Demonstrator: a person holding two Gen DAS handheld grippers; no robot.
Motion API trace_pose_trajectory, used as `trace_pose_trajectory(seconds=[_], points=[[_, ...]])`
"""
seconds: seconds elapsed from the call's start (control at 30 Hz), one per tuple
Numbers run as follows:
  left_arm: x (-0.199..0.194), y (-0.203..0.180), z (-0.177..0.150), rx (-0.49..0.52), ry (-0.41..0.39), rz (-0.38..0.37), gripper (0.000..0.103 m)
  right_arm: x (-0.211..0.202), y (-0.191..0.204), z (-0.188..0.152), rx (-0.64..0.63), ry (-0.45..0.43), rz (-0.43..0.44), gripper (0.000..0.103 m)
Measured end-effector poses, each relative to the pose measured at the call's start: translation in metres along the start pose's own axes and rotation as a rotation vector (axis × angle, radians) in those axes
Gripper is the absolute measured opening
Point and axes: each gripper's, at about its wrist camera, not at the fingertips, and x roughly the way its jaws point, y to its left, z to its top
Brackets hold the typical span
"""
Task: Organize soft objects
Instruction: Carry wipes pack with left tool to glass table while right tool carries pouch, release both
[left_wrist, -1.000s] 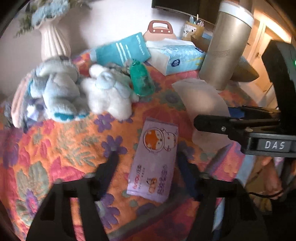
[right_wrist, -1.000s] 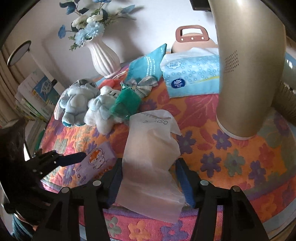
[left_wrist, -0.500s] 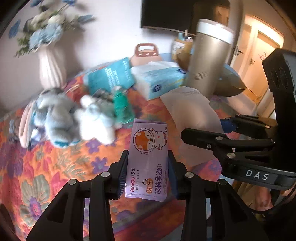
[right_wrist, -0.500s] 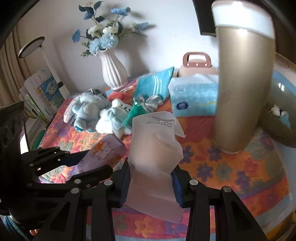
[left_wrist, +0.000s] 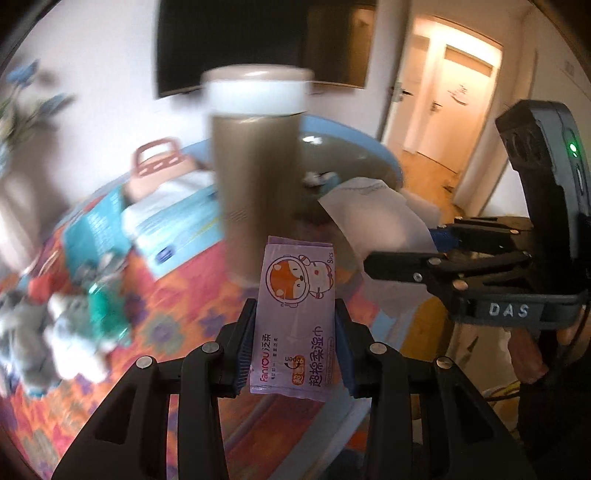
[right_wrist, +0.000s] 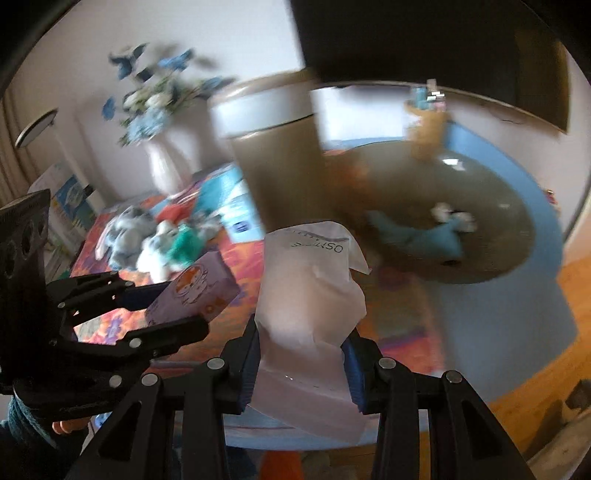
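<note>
The left tool (left_wrist: 295, 345) pinches the wipes pack (left_wrist: 295, 321) and the right tool (right_wrist: 301, 363) pinches the white pouch (right_wrist: 308, 295), both lengthwise. The dark bowl (right_wrist: 480, 206), blurry, seems ahead-right, nearer the right tool.

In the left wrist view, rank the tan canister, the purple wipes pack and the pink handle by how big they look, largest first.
1. Tan canister: fills the most of the picture.
2. Purple wipes pack: looks smaller, though it is held right at the camera in the left gripper, so nearness inflates it.
3. Pink handle: plainly smallest, far back and blurred.
</note>
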Motion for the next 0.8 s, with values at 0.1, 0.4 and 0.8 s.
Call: trace_pose_trajectory(seconds=[0.1, 0.4, 0.8], points=[[0.008, -0.019, 0.013, 0.043, 0.0, -0.026, 0.036, -0.012, -0.024, 0.002, 0.041, -0.029, -0.033, 0.039], [0.042, -0.073, 0.071, 0.113, -0.033, -0.01, 0.036, -0.04, -0.092, 0.031, 0.152, -0.124, -0.129, 0.039], [0.093, -0.086, 0.135, -0.044, -0.145, 0.261, 0.037, -0.007, -0.167, 0.101, 0.319, -0.166, -0.044, 0.039]])
